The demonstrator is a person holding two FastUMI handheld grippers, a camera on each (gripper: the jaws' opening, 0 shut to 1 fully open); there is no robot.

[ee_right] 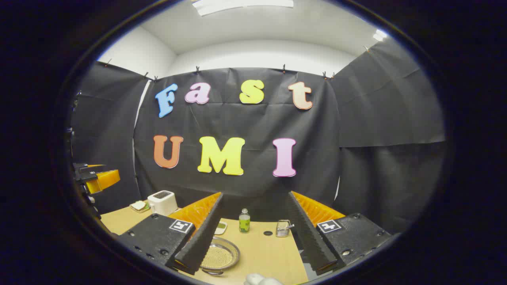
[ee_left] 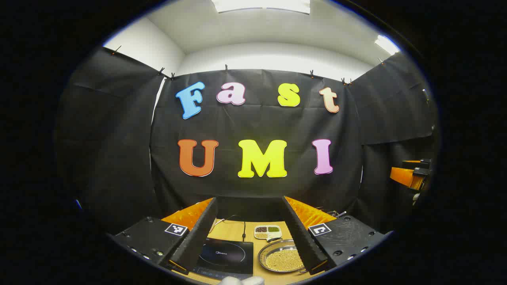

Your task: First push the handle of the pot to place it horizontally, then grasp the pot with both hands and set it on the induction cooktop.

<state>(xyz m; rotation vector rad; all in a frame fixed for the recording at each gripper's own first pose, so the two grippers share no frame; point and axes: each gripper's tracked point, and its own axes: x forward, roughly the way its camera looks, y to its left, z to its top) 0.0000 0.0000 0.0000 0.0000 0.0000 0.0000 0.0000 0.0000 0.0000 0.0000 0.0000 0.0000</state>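
A shallow round metal pot [ee_left: 282,258] holding pale grains sits on the wooden table, right of the black induction cooktop [ee_left: 225,257]. My left gripper [ee_left: 250,200] hangs open above both, with nothing between its fingers. In the right gripper view the same pot [ee_right: 219,256] lies low at the left, partly behind the left finger, and a small loop handle [ee_right: 212,272] shows at its near rim. My right gripper [ee_right: 255,194] is open and holds nothing. Each gripper appears small and orange at the edge of the other's view: the right gripper [ee_left: 412,176] and the left gripper [ee_right: 97,178].
A small divided dish of beans [ee_left: 268,232] stands behind the pot. Farther back are a green bottle [ee_right: 244,221], a small metal object [ee_right: 282,228], a white toaster [ee_right: 162,202] and a plate [ee_right: 138,206]. A white rounded object [ee_right: 261,280] pokes in at the bottom edge.
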